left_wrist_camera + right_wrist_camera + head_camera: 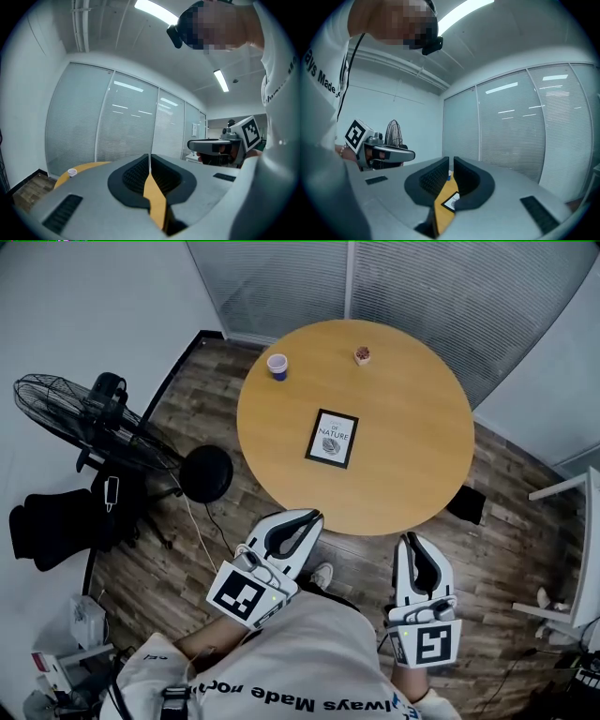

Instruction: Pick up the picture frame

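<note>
Your shirt (309,662) fills the bottom of the head view, and both tools sit just above it, short of the round table (281,486) and over the wood floor. The picture frame (332,438) lies flat near the table's middle, above and between the two tools in the picture.

Your left gripper (312,518) is the nearer one. Its tips sit just off the table's near edge, almost straight below the frame's lower short edge, and the tool already leans toward the upper right, roughly at the frame. Its own view shows the jaws pressed to a hairline, with nothing between them.

Your right gripper (410,540) sits lower right of the frame and farther from it, so it would have to travel toward the upper left. Its jaws stand a narrow slit apart and hold nothing. Through that slit you can see a corner of the frame on the tabletop.

The frame's long axis runs up the picture, away from you, with its far end tipped slightly right. Its two long sides therefore face left and right. My judgement is that the left tool has the shorter reach, but its jaws must first open wider than the frame's edge.
</note>
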Demonstrator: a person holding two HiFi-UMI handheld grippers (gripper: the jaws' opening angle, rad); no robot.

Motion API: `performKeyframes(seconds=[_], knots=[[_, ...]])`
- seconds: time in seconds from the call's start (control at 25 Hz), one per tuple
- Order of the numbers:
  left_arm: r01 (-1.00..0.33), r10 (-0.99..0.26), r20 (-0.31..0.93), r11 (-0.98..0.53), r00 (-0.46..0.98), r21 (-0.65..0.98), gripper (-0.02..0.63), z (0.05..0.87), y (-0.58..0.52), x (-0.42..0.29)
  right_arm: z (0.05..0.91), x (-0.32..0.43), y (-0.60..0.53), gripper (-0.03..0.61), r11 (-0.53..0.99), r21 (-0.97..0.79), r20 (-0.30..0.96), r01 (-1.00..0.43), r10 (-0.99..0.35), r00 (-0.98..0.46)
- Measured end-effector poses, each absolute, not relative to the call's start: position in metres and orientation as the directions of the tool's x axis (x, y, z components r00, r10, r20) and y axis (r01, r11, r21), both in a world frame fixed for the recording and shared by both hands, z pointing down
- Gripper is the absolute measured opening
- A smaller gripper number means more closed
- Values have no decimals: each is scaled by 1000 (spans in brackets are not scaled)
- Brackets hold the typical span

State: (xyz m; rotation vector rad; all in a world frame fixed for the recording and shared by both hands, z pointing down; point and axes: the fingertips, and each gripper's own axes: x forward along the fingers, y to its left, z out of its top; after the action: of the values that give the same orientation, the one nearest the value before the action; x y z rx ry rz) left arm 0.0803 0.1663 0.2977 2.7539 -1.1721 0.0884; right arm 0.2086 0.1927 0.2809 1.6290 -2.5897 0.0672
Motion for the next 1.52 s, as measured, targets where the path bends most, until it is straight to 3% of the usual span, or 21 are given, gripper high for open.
performKeyframes(seconds=[0.76, 1.52], knots=[[-717, -706, 123, -686, 697, 124, 37, 307, 117, 93, 291, 221, 145, 52, 423, -11, 101, -906, -901, -422], [-689, -682, 104, -711, 724, 143, 37, 304, -19, 47, 280, 166, 10, 54, 416, 26, 113, -909, -905, -411]])
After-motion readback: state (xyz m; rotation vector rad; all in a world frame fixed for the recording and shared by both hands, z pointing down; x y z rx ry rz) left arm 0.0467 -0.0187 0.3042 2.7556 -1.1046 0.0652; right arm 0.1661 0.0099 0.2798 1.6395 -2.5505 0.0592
